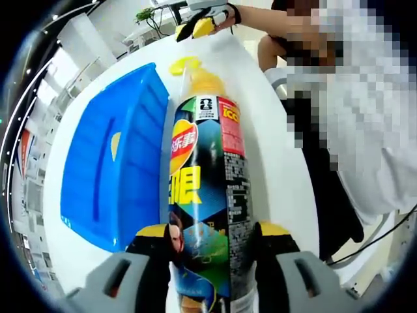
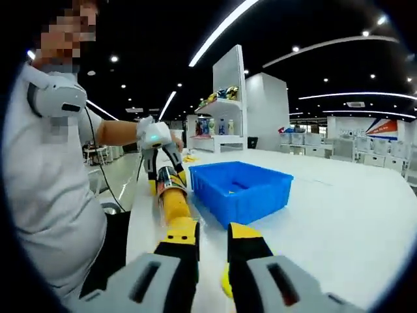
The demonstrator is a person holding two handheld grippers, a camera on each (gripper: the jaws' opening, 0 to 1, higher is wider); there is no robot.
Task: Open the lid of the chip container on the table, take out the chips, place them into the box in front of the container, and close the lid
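My left gripper (image 1: 214, 231) is shut on the chip container (image 1: 207, 176), a dark printed tube lying on its side on the white table (image 1: 277, 169). The tube's far end is open, and a yellow stack of chips (image 1: 205, 81) sticks out of it. The yellow lid (image 1: 182, 65) lies on the table just beyond. Past it hovers my right gripper (image 1: 195, 29). In the right gripper view my right gripper (image 2: 203, 233) is open with nothing between its jaws, close to the end of the chips (image 2: 174, 205). The container (image 2: 169, 177) and left gripper (image 2: 161, 173) lie behind. The blue box (image 2: 241, 189) stands beside them.
The blue box (image 1: 111, 176) runs along the container's left side, with a small yellow piece (image 1: 115, 145) inside. A person in a white top (image 2: 52, 189) stands at the table edge. Shelves with goods (image 2: 218, 98) stand far behind. Bare white table (image 2: 339, 215) spreads to the right.
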